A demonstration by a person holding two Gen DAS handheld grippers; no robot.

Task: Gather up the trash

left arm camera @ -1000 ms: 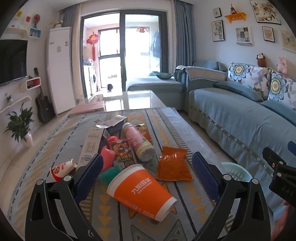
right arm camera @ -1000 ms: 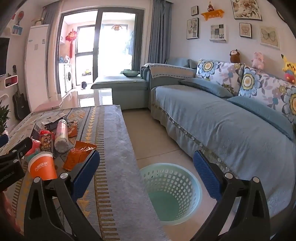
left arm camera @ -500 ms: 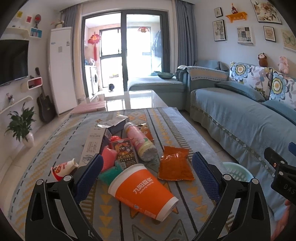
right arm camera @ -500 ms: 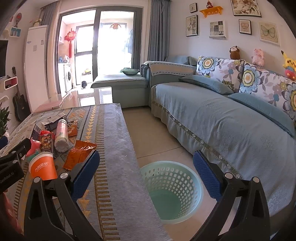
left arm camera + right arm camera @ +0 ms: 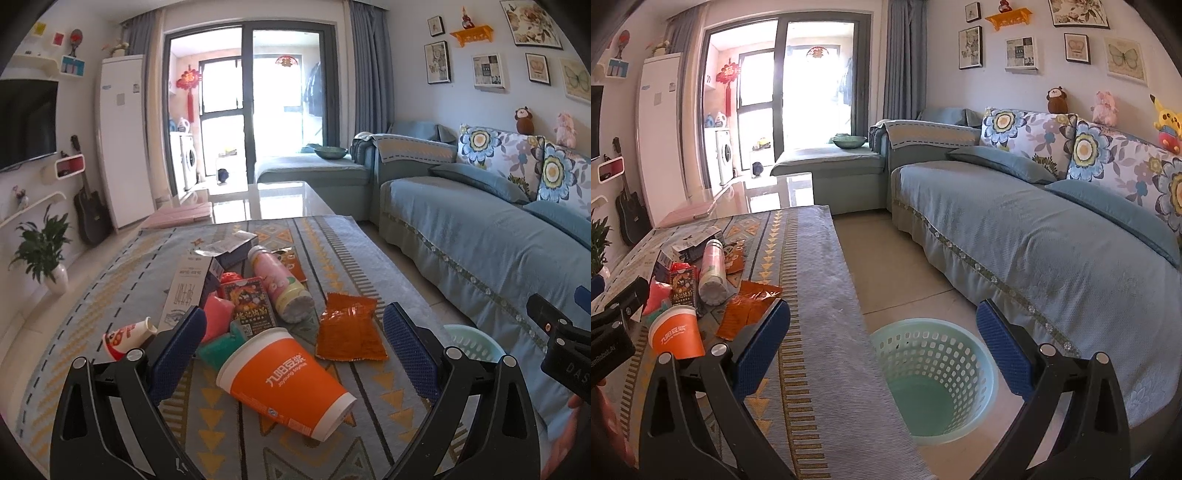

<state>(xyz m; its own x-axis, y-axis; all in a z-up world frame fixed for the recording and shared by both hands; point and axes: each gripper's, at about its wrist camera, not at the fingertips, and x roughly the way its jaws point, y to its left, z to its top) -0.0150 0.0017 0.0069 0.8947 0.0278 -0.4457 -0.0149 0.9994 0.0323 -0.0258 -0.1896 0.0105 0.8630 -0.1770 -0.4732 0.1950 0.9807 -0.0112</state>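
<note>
A pile of trash lies on the patterned tablecloth (image 5: 369,258). An orange paper cup (image 5: 291,376) lies on its side nearest me. Behind it are an orange snack packet (image 5: 349,328), a pink bottle (image 5: 280,284), a dark snack bag (image 5: 247,310), a white carton (image 5: 186,288) and a small red-and-white cup (image 5: 123,338). My left gripper (image 5: 291,332) is open and empty, just above the orange cup. My right gripper (image 5: 882,325) is open and empty, over the table's edge and above the mint laundry-style basket (image 5: 934,373) on the floor. The cup (image 5: 677,336) also shows in the right wrist view.
A blue sofa (image 5: 1034,236) runs along the right, close to the basket. A strip of tiled floor (image 5: 886,266) lies between table and sofa. A pink tablet case (image 5: 177,221) lies at the table's far end. A plant (image 5: 40,251) and guitar (image 5: 90,210) stand at the left wall.
Both grippers have drifted slightly; the trash pile sits a little lower and nearer in the left view. Nothing was taken hold of or let go.
</note>
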